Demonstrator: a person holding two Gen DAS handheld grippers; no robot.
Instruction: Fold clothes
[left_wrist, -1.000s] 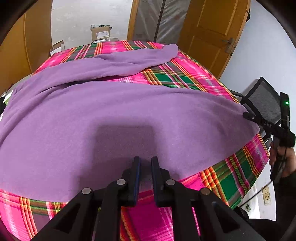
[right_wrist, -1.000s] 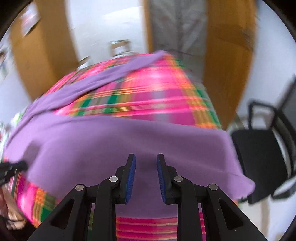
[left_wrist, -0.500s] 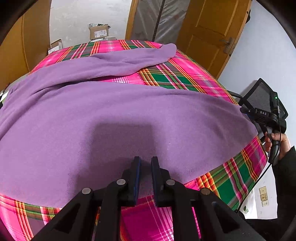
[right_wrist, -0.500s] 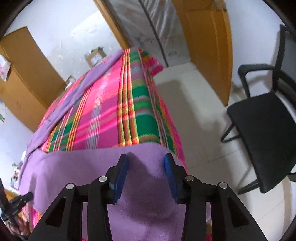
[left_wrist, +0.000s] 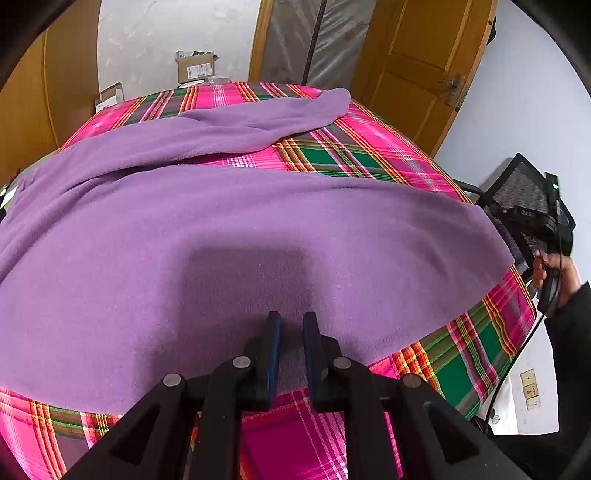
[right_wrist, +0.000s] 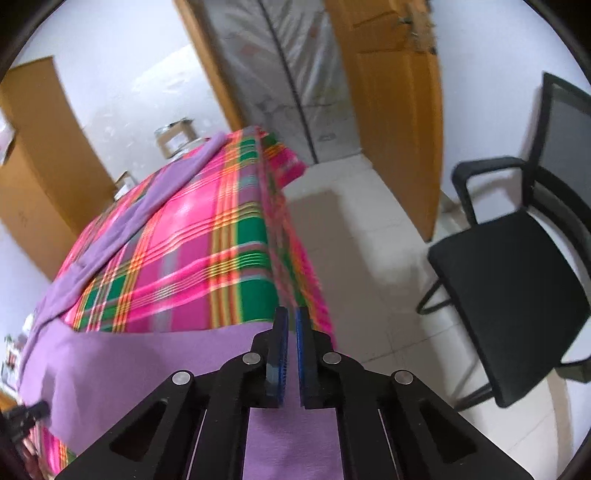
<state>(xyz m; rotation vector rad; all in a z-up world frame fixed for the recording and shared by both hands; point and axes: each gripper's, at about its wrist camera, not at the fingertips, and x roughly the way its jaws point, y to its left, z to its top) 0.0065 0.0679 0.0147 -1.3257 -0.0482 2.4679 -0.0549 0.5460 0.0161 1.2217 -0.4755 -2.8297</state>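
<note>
A purple fleece garment (left_wrist: 258, 221) lies spread over a table covered in pink and green plaid cloth (left_wrist: 369, 147). One sleeve (left_wrist: 258, 122) runs along the far side. My left gripper (left_wrist: 291, 321) hovers above the near hem with a narrow gap between its fingers, and its shadow falls on the fleece. My right gripper (right_wrist: 291, 317) is at the garment's right-hand corner (right_wrist: 147, 362), with its blue pads nearly together on the cloth's edge. The left wrist view shows that right gripper (left_wrist: 532, 214) at the table's right edge, held by a hand (left_wrist: 554, 266).
A black mesh chair (right_wrist: 509, 277) stands on the tiled floor to the right of the table. Wooden doors (left_wrist: 417, 55) and cardboard boxes (left_wrist: 195, 66) are behind the table. The other gripper (right_wrist: 22, 417) shows at the lower left of the right wrist view.
My right gripper swung from the garment's middle to its right corner, and its jaws went from wide apart to nearly closed. The left gripper stayed in place.
</note>
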